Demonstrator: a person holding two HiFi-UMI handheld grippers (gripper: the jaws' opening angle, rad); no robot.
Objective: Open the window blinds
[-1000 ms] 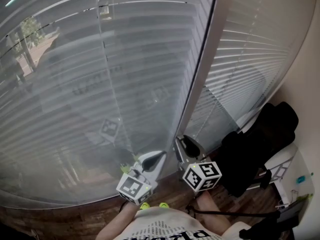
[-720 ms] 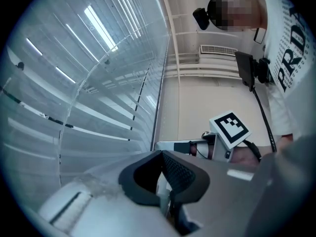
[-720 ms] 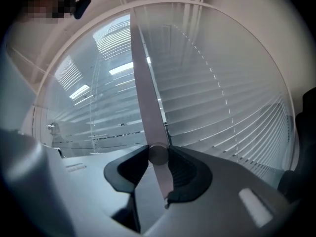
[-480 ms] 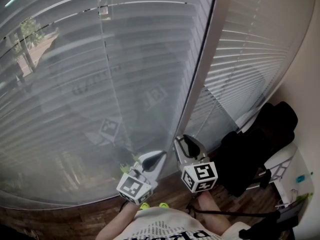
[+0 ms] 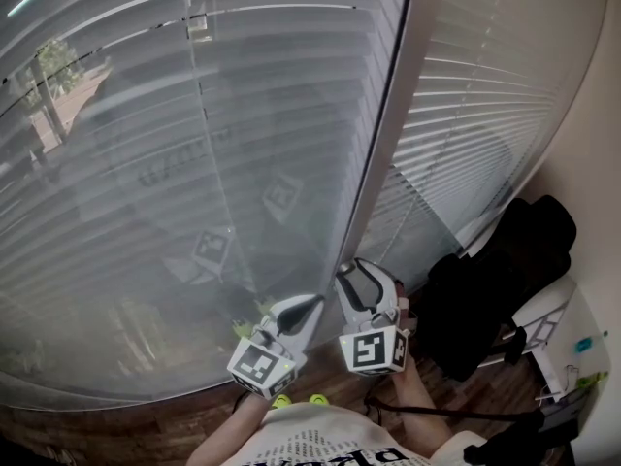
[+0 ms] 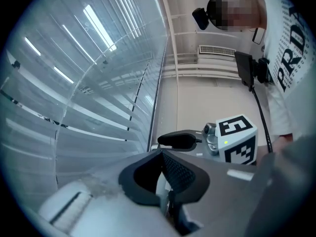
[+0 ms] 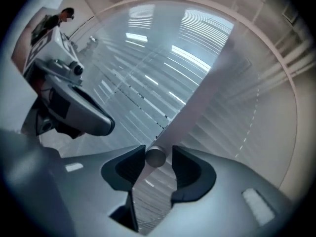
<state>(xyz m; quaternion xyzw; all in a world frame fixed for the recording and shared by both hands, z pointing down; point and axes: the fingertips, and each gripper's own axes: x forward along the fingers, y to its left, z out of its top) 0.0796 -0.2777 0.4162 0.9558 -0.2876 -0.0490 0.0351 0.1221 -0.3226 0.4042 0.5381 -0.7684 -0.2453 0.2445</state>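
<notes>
Rolled over since a second ago, the right gripper [image 5: 357, 280] has just been opening its jaws. The wand [image 7: 156, 157] sits loose between them, blinds [image 5: 243, 115] beyond. The left gripper [image 5: 309, 305] is closed and empty. Drawing back now could let the wand swing away before the next twist.

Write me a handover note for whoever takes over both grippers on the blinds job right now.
Left gripper: jaws together, nothing seen in them, idle beside the right one.
Right gripper: jaws have just been opening; the lower end of the tilt wand sits between them, unclamped.
Blinds: lowered, slats partly tilted, outdoors shows through at the left.
Left to do: probably re-grip the wand and twist further if the slats need it.
</notes>
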